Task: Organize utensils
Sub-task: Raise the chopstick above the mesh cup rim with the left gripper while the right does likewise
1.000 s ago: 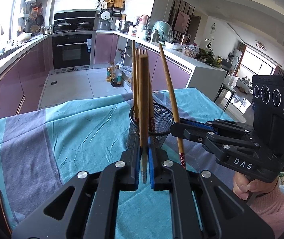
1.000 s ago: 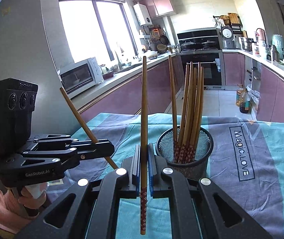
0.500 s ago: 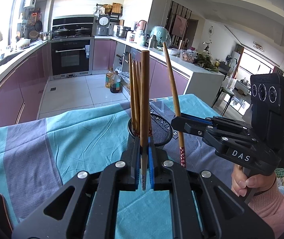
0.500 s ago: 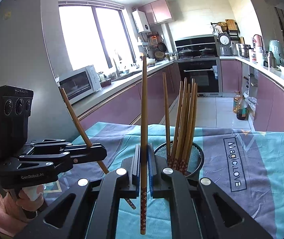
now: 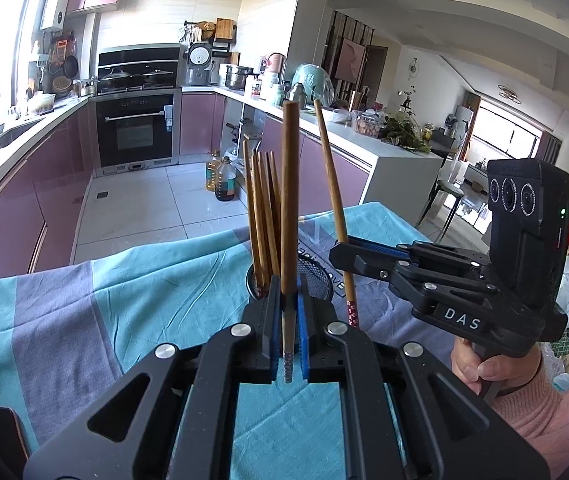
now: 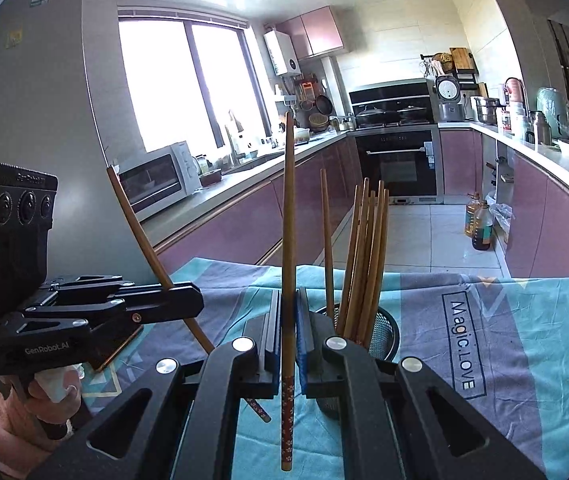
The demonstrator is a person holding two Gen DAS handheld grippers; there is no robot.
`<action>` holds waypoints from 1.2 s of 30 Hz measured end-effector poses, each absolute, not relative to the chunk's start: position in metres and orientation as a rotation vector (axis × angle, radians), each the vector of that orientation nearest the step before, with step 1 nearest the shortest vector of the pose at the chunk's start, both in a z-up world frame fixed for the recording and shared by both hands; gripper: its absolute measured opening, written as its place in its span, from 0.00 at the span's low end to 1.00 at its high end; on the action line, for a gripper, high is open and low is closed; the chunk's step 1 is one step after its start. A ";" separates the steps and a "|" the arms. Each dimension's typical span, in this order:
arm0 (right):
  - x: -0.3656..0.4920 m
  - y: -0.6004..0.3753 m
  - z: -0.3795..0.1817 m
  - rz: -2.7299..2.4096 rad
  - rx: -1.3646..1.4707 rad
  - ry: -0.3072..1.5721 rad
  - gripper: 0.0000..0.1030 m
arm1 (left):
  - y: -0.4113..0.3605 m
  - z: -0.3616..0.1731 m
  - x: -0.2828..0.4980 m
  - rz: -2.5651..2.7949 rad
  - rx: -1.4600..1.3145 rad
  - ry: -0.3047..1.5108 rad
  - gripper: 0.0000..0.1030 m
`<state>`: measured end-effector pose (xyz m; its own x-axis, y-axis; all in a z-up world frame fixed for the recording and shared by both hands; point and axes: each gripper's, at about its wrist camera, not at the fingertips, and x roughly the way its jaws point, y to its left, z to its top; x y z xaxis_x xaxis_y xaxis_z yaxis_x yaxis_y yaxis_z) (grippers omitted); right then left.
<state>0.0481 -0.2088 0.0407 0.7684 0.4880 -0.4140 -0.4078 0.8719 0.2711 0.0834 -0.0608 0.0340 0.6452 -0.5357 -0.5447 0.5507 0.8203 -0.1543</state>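
**Holding one chopstick per gripper above the mesh holder**

Landmark: black wire-mesh cylindrical utensil holder (image 6: 380,332) on the teal-and-grey striped tablecloth (image 5: 124,300), already carrying a bundle of brown wooden chopsticks (image 6: 364,256).

Left gripper (image 5: 290,320): jaws narrow, clamped on a brown wooden chopstick (image 5: 289,200), near upright, directly in front of the holder. In the right wrist view it leans away from the holder.

Right gripper (image 6: 289,332): jaws narrow, clamped on a second brown chopstick with red patterned lower end (image 6: 288,240), just left of the holder.

Risks (judgement): both sticks near one opening could collide. A tilted stick may catch the rim or the standing bundle and tip the light holder. Releasing high may bounce a stick out.
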 end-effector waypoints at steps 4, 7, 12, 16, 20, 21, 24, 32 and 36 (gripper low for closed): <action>0.049 -0.210 0.041 0.491 0.173 0.488 0.06 | -0.063 0.040 0.080 -0.624 0.033 0.598 0.07; 0.049 -0.212 0.042 0.489 0.175 0.485 0.06 | -0.066 0.045 0.081 -0.631 0.033 0.592 0.07; 0.049 -0.216 0.045 0.488 0.183 0.478 0.06 | -0.072 0.054 0.079 -0.636 0.046 0.577 0.07; 0.050 -0.219 0.048 0.486 0.187 0.468 0.06 | -0.075 0.059 0.077 -0.638 0.052 0.567 0.07; 0.051 -0.219 0.051 0.488 0.183 0.460 0.06 | -0.077 0.065 0.076 -0.636 0.054 0.561 0.07; 0.053 -0.219 0.052 0.488 0.184 0.459 0.06 | -0.077 0.066 0.076 -0.636 0.053 0.560 0.07; 0.055 -0.220 0.053 0.489 0.185 0.453 0.06 | -0.076 0.066 0.077 -0.639 0.052 0.556 0.07; 0.063 -0.221 0.057 0.487 0.192 0.441 0.06 | -0.073 0.069 0.081 -0.635 0.054 0.540 0.07; 0.066 -0.220 0.058 0.483 0.187 0.436 0.06 | -0.073 0.071 0.080 -0.631 0.053 0.528 0.07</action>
<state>0.0658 -0.2204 0.0579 0.7961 0.4862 -0.3603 -0.4075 0.8709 0.2749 0.0802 -0.0732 0.0710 0.6803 -0.5486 -0.4860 0.5750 0.8107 -0.1103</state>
